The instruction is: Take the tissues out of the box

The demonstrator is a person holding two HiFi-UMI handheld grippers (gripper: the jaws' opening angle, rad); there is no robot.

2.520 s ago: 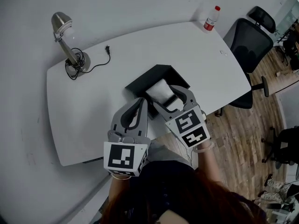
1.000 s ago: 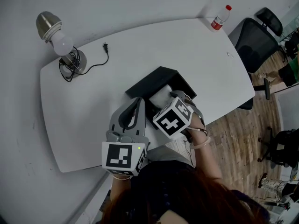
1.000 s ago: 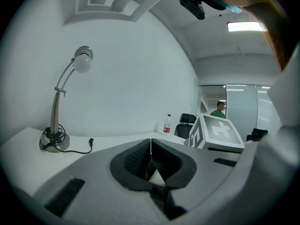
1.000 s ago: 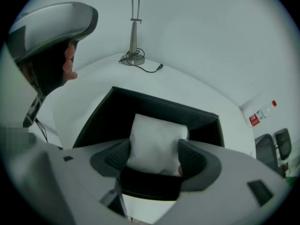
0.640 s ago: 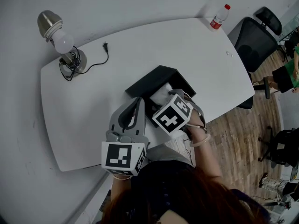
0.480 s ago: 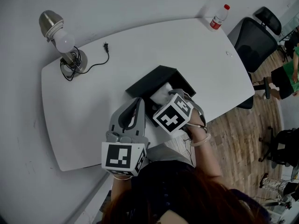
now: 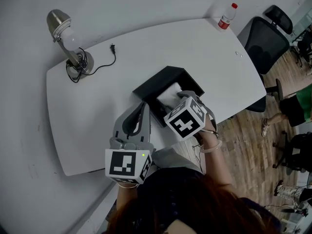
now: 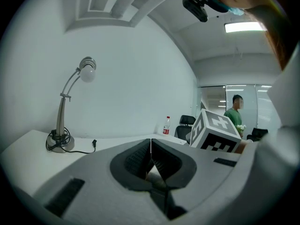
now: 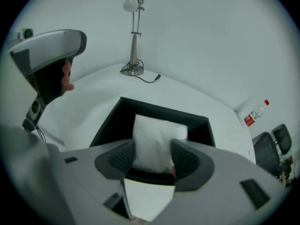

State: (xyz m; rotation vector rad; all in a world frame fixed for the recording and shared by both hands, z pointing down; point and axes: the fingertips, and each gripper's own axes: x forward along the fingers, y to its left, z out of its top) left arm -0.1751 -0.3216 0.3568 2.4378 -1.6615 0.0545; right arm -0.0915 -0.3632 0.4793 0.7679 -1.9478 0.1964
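Nearest the person, the left tongs (image 7: 144, 106) reached over the near edge of the white table (image 7: 97, 121), pointing away and roughly level, just left of the box. Its own view showed its jaws (image 8: 151, 149) pressed together at the tips with nothing between them.

To the right, the right tongs (image 7: 179, 95) tipped steeply down into the black open-topped box (image 7: 152, 84), its marker cube uppermost. Its jaws had just been closing, and they stood fairly wide, one pad against each side of the white pack of tissues (image 9: 157, 135), gripping it. The tissues (image 7: 168, 92) lay inside the box, towards its right, with the dark walls (image 9: 154, 108) around them.

Farther off, at the table's far left, a metal desk lamp (image 7: 66, 38) stood on its round base with its cord (image 7: 105, 65) coiled there and trailing right to a loose plug. At the far right corner stood a clear bottle (image 7: 225, 17) with a red cap and label. Beyond the table's right end was a black office chair (image 7: 263, 40) on the wooden floor, and a person in green (image 8: 234, 112) stood in the background.
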